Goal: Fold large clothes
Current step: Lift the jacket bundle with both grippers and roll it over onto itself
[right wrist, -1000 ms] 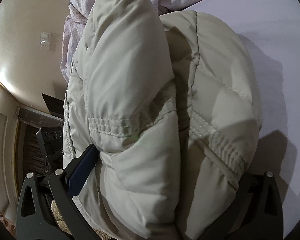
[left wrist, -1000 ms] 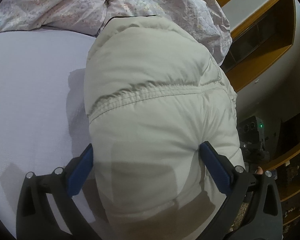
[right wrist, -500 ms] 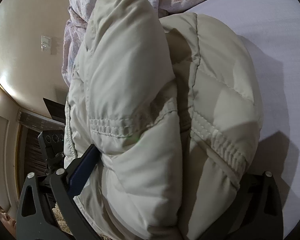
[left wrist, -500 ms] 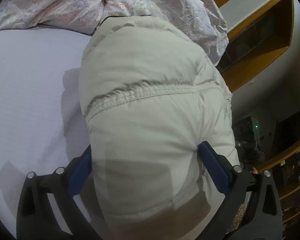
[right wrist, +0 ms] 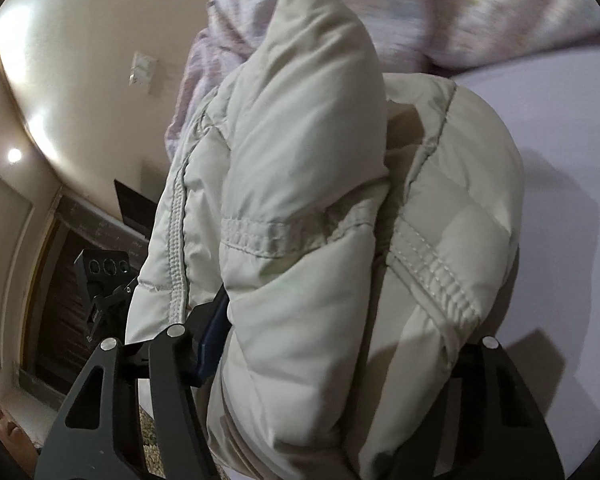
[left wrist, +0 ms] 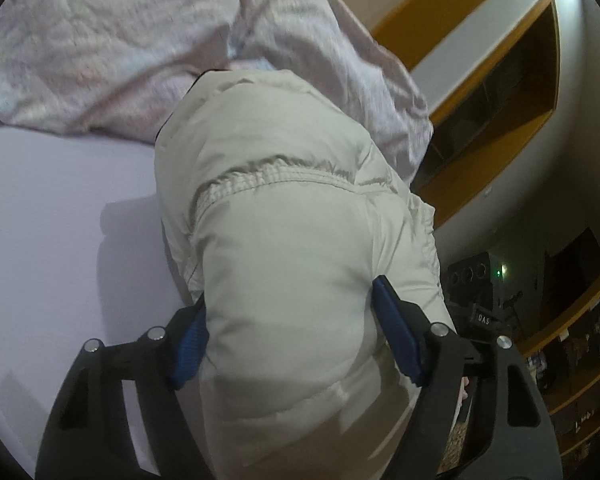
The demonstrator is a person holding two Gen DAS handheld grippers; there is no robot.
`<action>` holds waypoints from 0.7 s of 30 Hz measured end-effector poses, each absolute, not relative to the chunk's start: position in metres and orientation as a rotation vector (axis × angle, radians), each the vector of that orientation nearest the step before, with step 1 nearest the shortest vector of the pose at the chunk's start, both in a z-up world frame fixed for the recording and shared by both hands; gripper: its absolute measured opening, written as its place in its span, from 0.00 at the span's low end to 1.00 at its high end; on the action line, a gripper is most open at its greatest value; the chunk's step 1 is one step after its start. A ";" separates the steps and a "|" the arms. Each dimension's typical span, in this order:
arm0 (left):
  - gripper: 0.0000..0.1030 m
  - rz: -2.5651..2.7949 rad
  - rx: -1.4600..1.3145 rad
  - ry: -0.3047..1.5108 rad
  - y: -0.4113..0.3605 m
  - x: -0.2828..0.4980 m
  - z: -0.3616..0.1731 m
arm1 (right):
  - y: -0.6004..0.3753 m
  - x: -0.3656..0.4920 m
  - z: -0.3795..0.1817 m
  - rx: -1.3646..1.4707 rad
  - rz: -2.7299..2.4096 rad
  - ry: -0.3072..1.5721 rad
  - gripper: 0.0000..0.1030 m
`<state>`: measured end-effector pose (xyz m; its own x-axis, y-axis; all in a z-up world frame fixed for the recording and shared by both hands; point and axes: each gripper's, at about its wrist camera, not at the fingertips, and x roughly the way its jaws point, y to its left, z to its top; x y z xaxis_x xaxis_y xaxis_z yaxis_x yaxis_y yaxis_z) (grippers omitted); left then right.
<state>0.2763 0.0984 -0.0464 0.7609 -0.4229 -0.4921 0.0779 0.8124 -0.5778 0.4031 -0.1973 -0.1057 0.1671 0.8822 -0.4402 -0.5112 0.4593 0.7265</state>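
A folded cream puffer jacket (left wrist: 280,152) lies on the pale lilac bed sheet (left wrist: 40,220). My left gripper (left wrist: 290,296) straddles its near end, jaws closing. Both blue pads (left wrist: 396,332) press into the padding, which bulges between them. In the right wrist view the same jacket (right wrist: 308,120) shows a folded sleeve on top with elastic seams. My right gripper (right wrist: 340,320) is also closing on the near end. Its left blue pad (right wrist: 212,336) digs into the fabric, and its right finger is hidden behind the bulk.
A crumpled floral duvet (left wrist: 100,40) is piled at the far side of the bed. Beyond the bed edge stand a wooden wall shelf (left wrist: 500,92) and a black camera device on a stand (left wrist: 472,276). A wall switch (right wrist: 142,70) shows on the beige wall.
Both pairs of jaws have narrowed and now squeeze the jacket's near end. Both grippers have risen, and the jacket's end has come up off the sheet with them.
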 end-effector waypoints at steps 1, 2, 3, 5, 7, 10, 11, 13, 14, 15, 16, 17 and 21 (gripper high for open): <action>0.73 -0.282 -0.569 0.642 0.105 0.275 -0.043 | -0.192 0.405 -0.102 0.460 1.053 0.954 0.62; 0.73 -0.275 -0.571 0.627 0.112 0.273 -0.040 | -0.181 0.407 -0.095 0.446 1.068 0.944 0.62; 0.73 -0.266 -0.573 0.612 0.118 0.272 -0.038 | -0.172 0.410 -0.090 0.433 1.080 0.936 0.62; 0.73 -0.237 -0.567 0.580 0.133 0.269 -0.033 | -0.156 0.414 -0.084 0.411 1.103 0.931 0.62; 0.73 -0.209 -0.567 0.565 0.146 0.268 -0.031 | -0.139 0.419 -0.081 0.388 1.119 0.933 0.62; 0.73 -0.170 -0.581 0.570 0.168 0.267 -0.036 | -0.113 0.426 -0.084 0.353 1.128 0.952 0.61; 0.73 -0.157 -0.587 0.579 0.174 0.267 -0.040 | -0.106 0.429 -0.088 0.341 1.126 0.965 0.61; 0.73 -0.137 -0.600 0.603 0.186 0.267 -0.050 | -0.096 0.431 -0.096 0.324 1.119 0.989 0.61; 0.73 -0.126 -0.605 0.619 0.191 0.268 -0.056 | -0.092 0.432 -0.105 0.316 1.109 1.010 0.61; 0.73 -0.120 -0.606 0.628 0.194 0.269 -0.060 | -0.090 0.433 -0.111 0.316 1.104 1.018 0.61; 0.73 -0.116 -0.603 0.633 0.197 0.269 -0.064 | -0.090 0.434 -0.113 0.319 1.102 1.020 0.61; 0.73 -0.113 -0.597 0.632 0.198 0.269 -0.066 | -0.090 0.436 -0.117 0.333 1.100 1.026 0.62; 0.73 -0.090 -0.576 0.627 0.201 0.270 -0.066 | -0.088 0.443 -0.121 0.354 1.073 1.045 0.63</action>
